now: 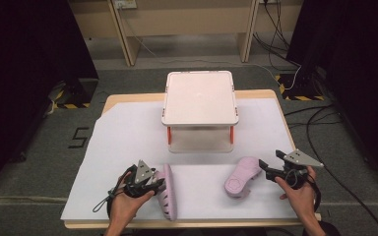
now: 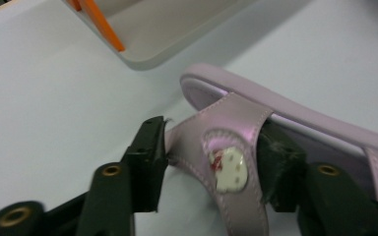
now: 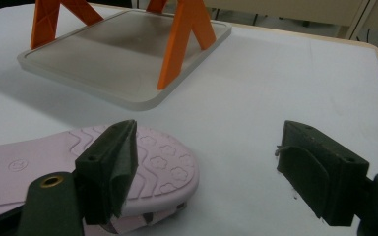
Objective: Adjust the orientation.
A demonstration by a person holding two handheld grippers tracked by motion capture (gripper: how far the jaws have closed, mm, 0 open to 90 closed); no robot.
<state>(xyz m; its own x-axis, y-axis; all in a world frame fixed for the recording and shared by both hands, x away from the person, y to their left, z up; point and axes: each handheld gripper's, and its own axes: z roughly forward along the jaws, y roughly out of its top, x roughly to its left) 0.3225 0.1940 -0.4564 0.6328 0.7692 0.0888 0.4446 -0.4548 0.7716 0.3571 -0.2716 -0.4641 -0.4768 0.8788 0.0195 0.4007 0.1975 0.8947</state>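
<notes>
Sandals in pink are recorded on the white table cover (image 1: 128, 132). From the high view, one sandal (image 1: 168, 191) is seen on its edge at about seven o'clock from the two-tier stand (image 1: 200, 98), beside the left gripper (image 1: 157, 184); the second sandal (image 1: 242, 176) is seen sole-up at about five o'clock, beside the right gripper (image 1: 266, 169).

Detail withheld from above is supplied by the left gripper view: a strap (image 2: 226, 157) bearing a small cartoon-cat badge (image 2: 231, 169) is noted between the jaws of the left gripper (image 2: 211, 162). The jaws are set moderately apart around the strap; one pad (image 2: 150, 147) is touching or nearly touching its edge, and a firm clamp cannot be confirmed.

Orange legs (image 3: 182, 39) and the lower shelf (image 3: 113, 59) of the stand are shown by the right gripper view, along with the patterned sole (image 3: 152, 162). The right gripper (image 3: 206, 172) is held wide apart; nothing is gripped, though one pad (image 3: 113, 167) is seen over the sole's tip.
</notes>
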